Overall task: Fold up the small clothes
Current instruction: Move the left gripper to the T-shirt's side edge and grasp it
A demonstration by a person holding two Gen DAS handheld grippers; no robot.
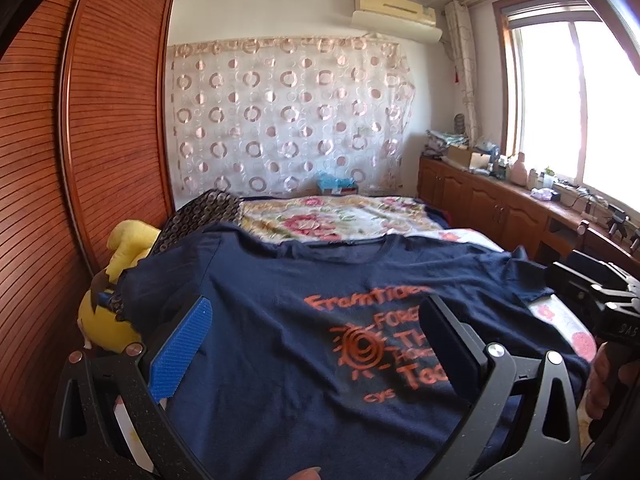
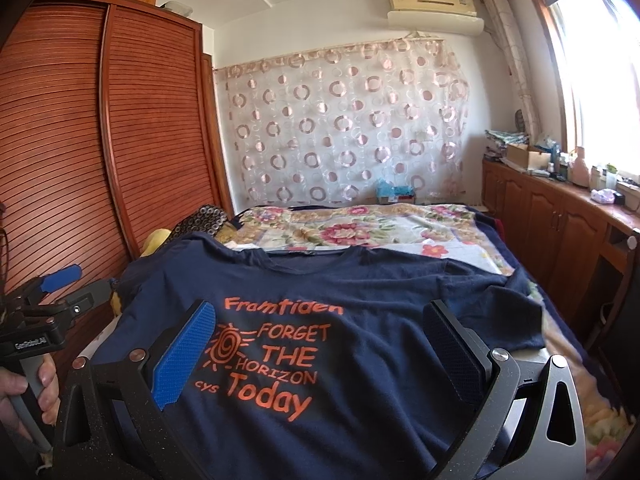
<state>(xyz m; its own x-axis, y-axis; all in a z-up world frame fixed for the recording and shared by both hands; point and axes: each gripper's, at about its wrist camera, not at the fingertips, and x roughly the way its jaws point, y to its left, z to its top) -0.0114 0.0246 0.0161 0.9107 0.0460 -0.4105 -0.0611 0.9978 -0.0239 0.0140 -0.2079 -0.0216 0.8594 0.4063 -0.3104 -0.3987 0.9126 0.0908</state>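
A navy T-shirt [image 2: 360, 308] lies spread face up on the bed [image 2: 360, 224], its neck toward the far wall and orange lettering across the chest; the right sleeve [image 2: 500, 320] lies rumpled, the left side drapes toward the wardrobe [image 2: 80, 140]. Both claws hang above the shirt's lower half, apart from it. The left claw [image 1: 316, 344] is wide open, blue pad [image 1: 180, 348] on one finger, nothing between the fingers. The right claw [image 2: 320, 356] is likewise spread wide and empty. A hand [image 2: 28, 392] grips the left claw's handle at the right view's edge. A yellow plush [image 1: 108, 320] sits beside the shirt's left edge, against the wardrobe. A floral blanket [image 1: 332, 216] covers the bed beyond the collar
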